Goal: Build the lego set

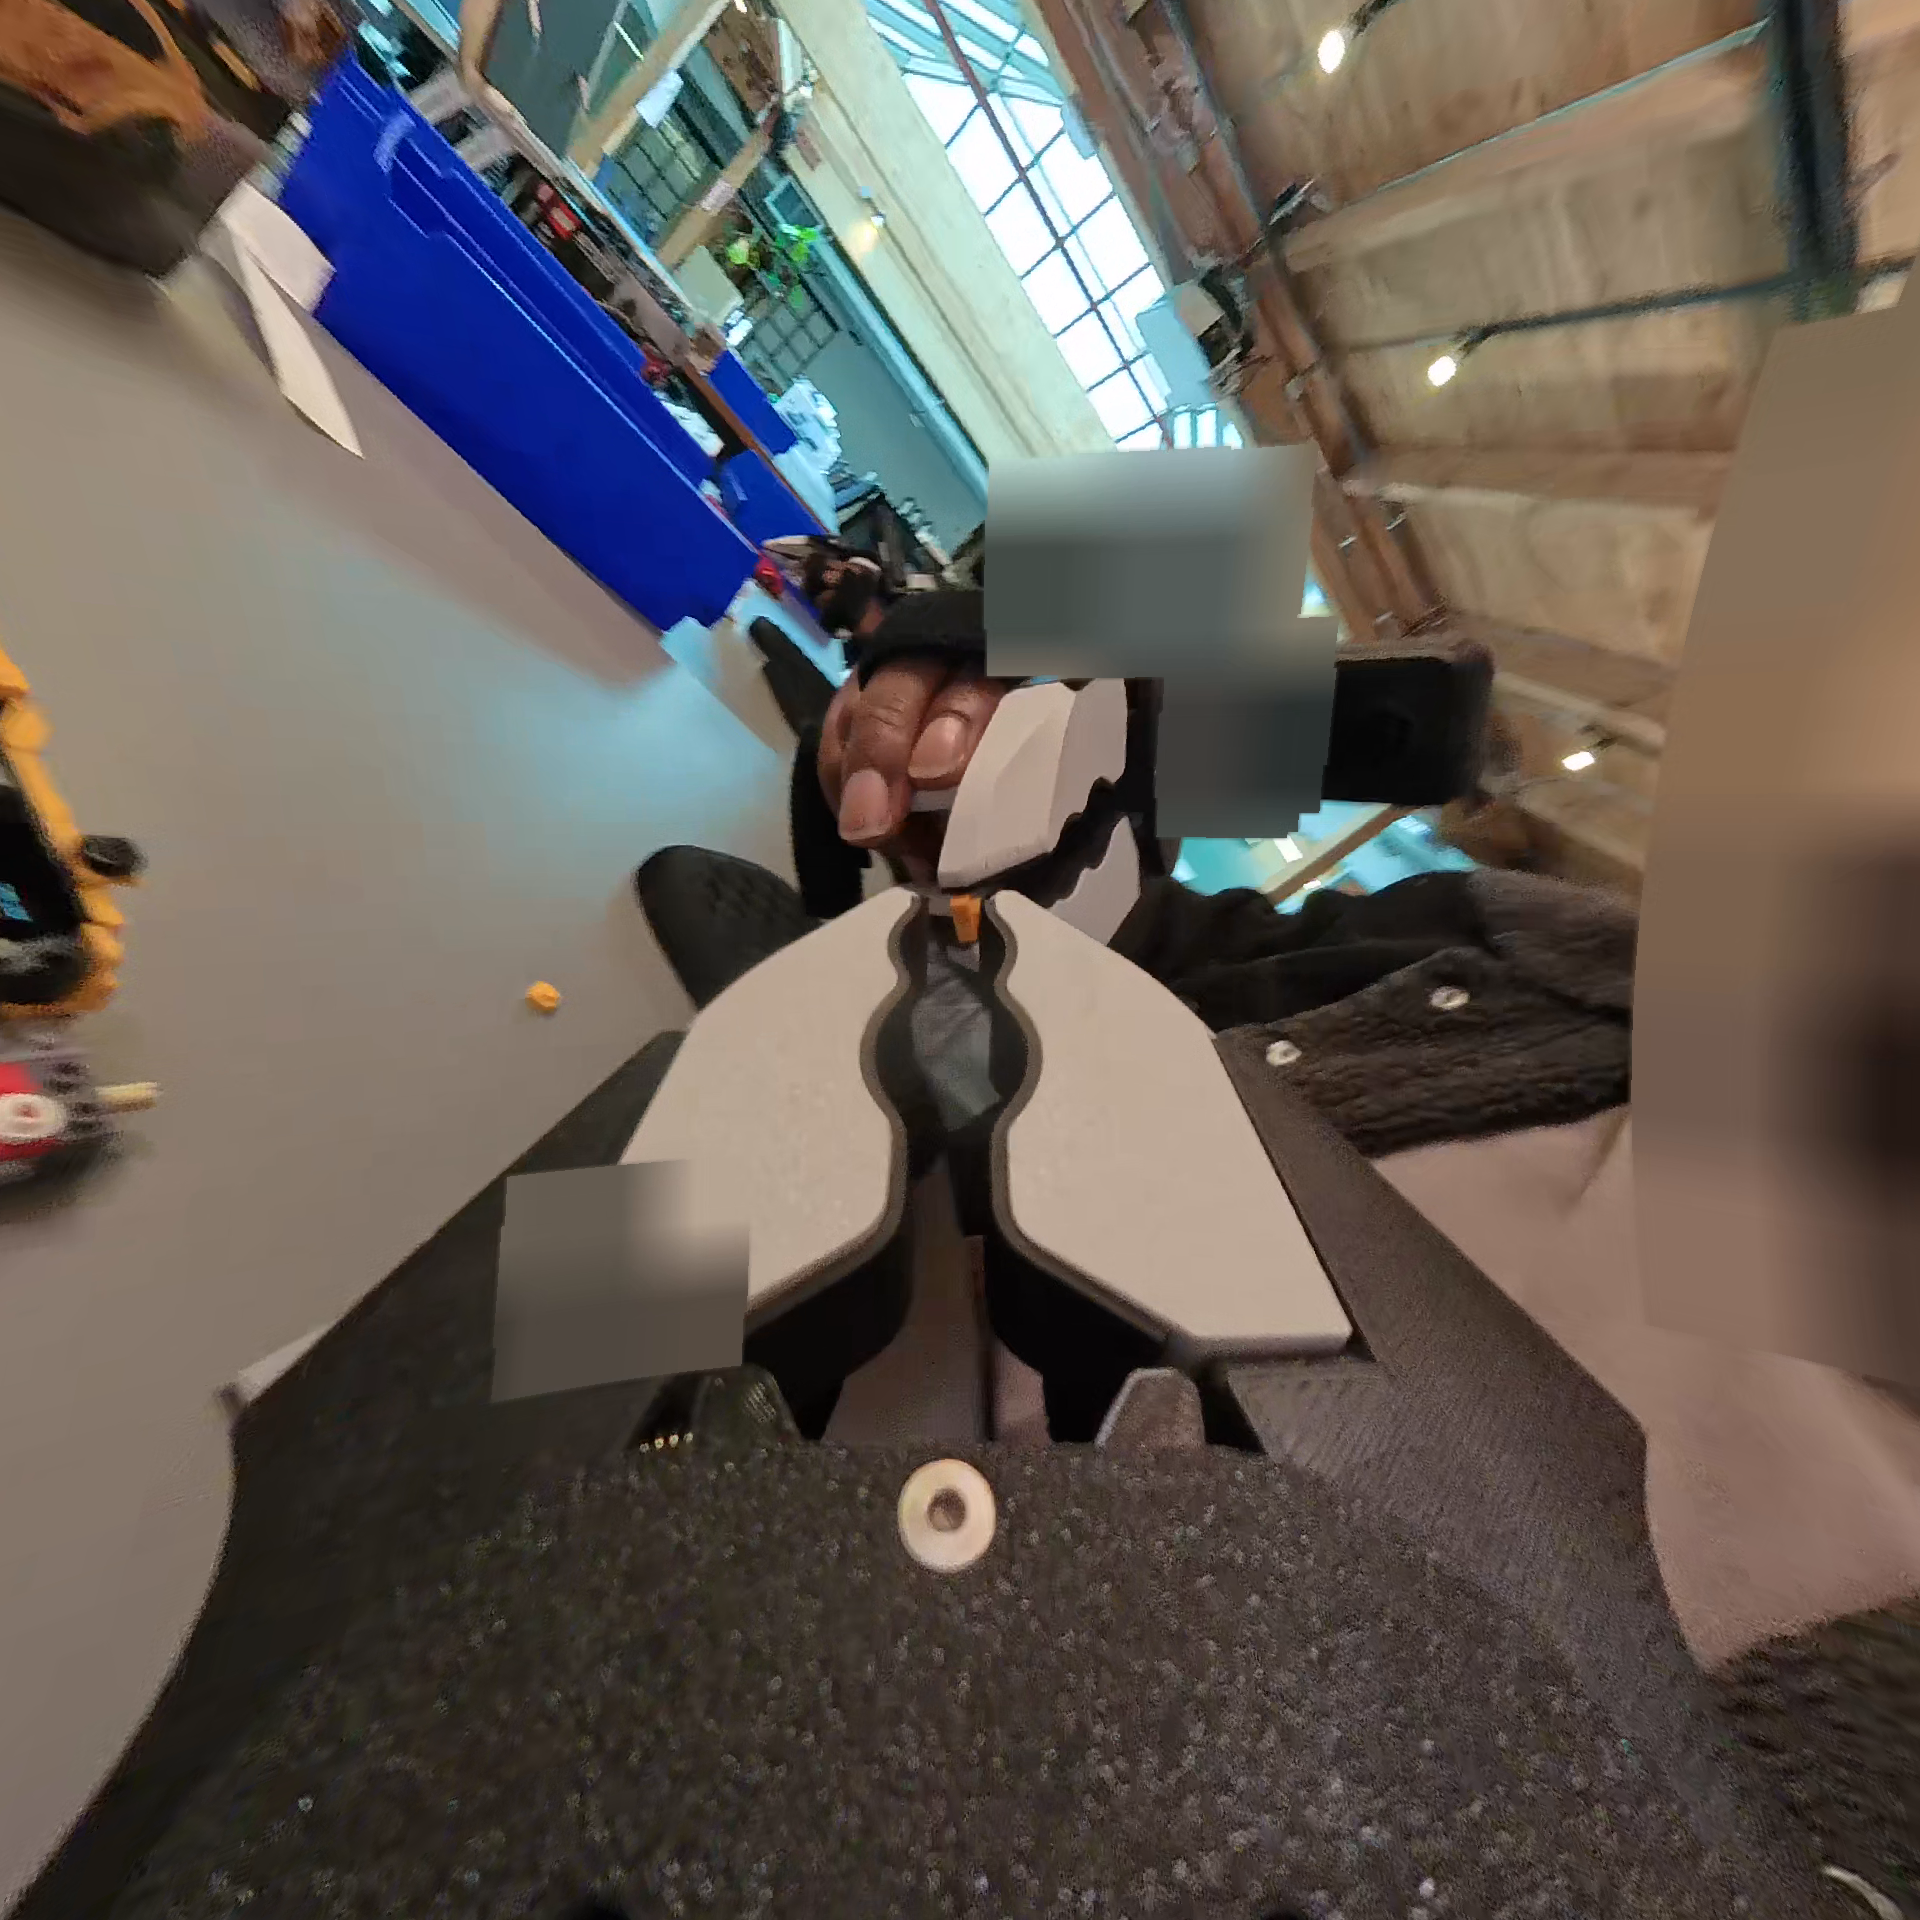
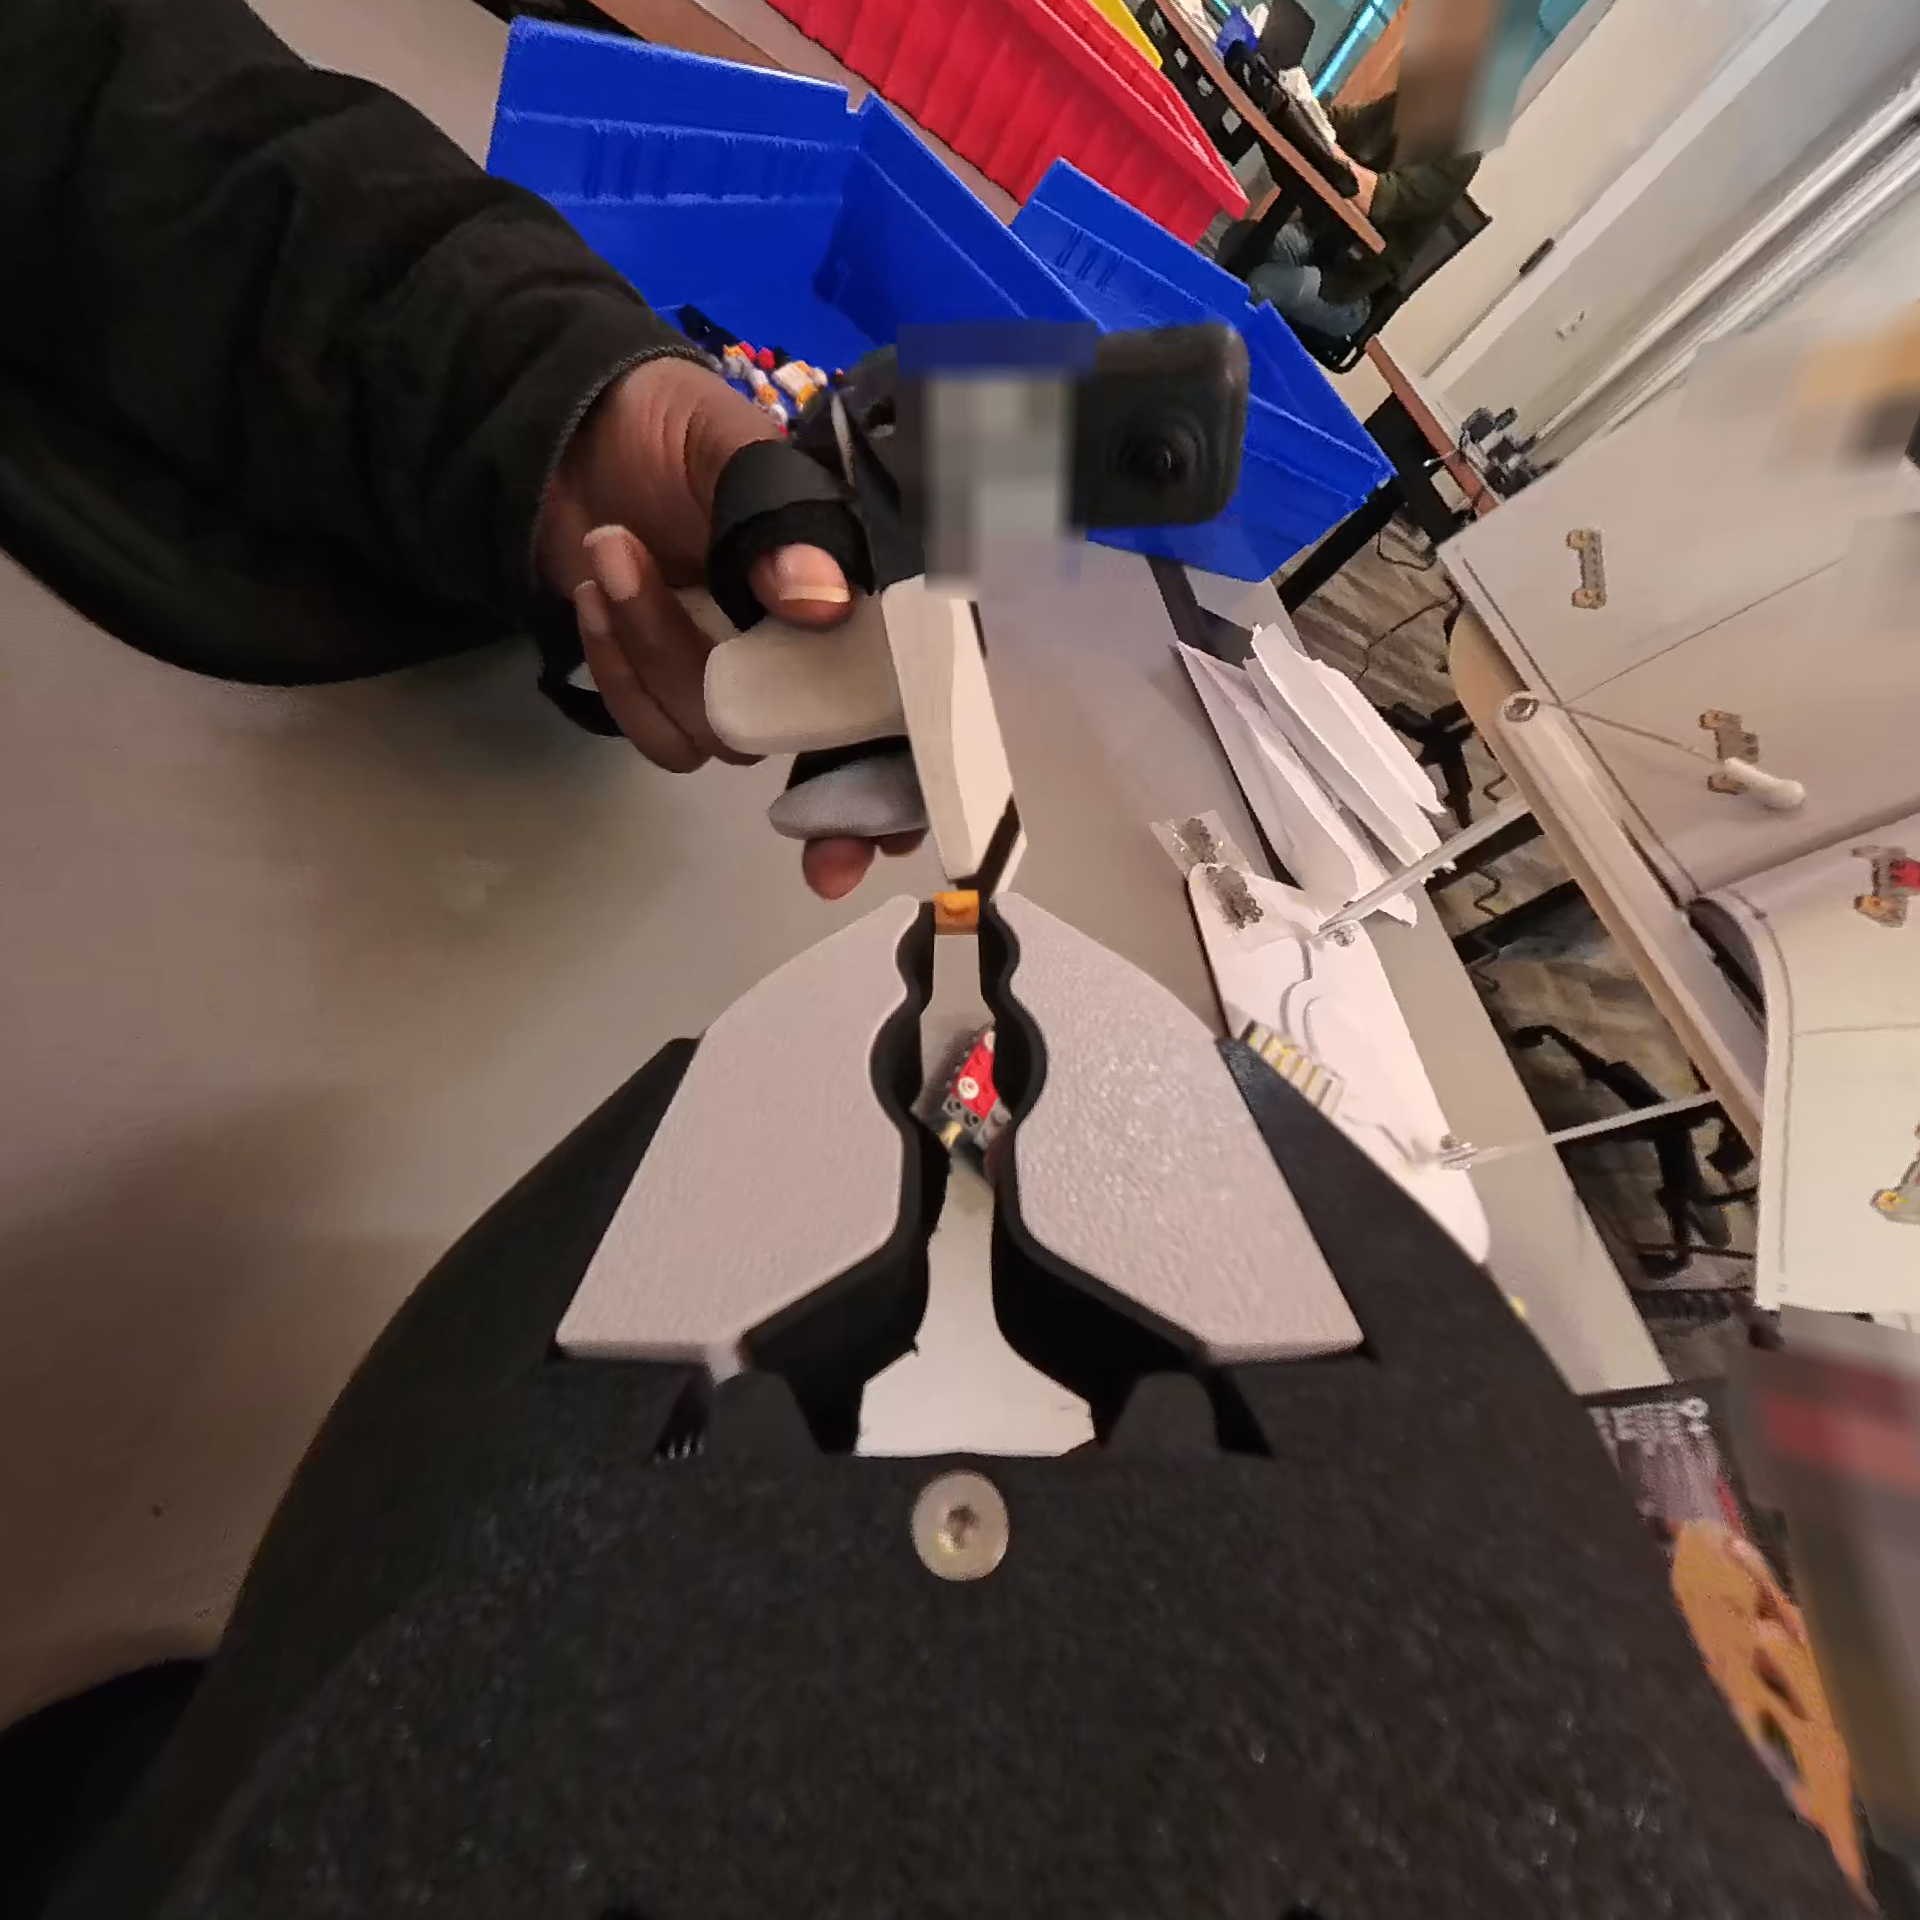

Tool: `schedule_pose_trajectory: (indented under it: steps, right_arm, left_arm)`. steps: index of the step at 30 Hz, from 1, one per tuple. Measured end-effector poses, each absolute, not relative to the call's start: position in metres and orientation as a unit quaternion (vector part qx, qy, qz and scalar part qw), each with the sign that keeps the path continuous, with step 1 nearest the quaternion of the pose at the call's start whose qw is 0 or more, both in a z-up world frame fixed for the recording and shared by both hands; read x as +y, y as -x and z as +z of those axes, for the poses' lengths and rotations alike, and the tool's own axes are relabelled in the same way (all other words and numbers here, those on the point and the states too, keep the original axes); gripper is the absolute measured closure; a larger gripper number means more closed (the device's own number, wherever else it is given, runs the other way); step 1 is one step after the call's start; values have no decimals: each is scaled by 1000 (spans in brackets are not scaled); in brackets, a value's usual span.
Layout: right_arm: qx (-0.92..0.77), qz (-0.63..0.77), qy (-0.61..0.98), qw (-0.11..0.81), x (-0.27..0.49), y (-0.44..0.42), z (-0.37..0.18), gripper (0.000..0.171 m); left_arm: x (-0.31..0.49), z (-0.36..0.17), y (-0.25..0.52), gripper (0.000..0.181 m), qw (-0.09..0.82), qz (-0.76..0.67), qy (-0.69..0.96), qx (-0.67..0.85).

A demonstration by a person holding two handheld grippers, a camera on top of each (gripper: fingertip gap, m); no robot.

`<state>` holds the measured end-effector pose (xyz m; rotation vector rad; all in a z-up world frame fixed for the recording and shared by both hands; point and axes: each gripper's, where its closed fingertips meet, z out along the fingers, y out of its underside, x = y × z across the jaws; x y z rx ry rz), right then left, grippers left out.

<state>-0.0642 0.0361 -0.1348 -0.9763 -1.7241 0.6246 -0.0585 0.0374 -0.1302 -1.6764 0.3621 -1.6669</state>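
Observation:
A small orange lego piece [image 1: 964,920] sits pinched at the tips of my left gripper [image 1: 961,914], whose fingers are closed on it. The right gripper's fingers [image 1: 1013,790] meet it tip to tip from beyond, held by a hand. In the right wrist view the same orange piece [image 2: 956,910] is clamped at the tips of my right gripper [image 2: 956,920], and the left gripper's fingers [image 2: 951,748] touch it from above. I cannot tell whether it is one piece or two joined. A red and grey lego assembly [image 2: 971,1091] lies on the table below.
A yellow lego vehicle [image 1: 42,862], a red lego part [image 1: 31,1122] and a loose orange piece [image 1: 542,997] lie on the grey table [image 1: 364,779]. Blue bins [image 2: 831,208] and a red bin [image 2: 1018,94] stand behind. White papers and parts bags [image 2: 1309,748] lie right. My two grippers' fingertips are within a few centimetres of each other.

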Motion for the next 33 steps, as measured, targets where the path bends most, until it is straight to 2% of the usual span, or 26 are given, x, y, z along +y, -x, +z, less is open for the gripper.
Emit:
schedule_pose_trajectory:
  steps: [5, 14, 21, 33]
  right_arm:
    - [-702, 284, 441, 481, 39, 60, -151, 164]
    - [-712, 287, 510, 388, 27, 65, -211, 164]
    - [-742, 253, 535, 316, 5, 94, -249, 164]
    - [-757, 217, 567, 241, -1, 126, -273, 162]
  left_arm:
    - [34, -143, 60, 173, 416, -556, 685, 223]
    - [38, -187, 67, 174, 413, -401, 762, 297]
    - [58, -199, 97, 177, 444, -320, 790, 277]
    - [71, -210, 122, 178, 453, -247, 816, 261]
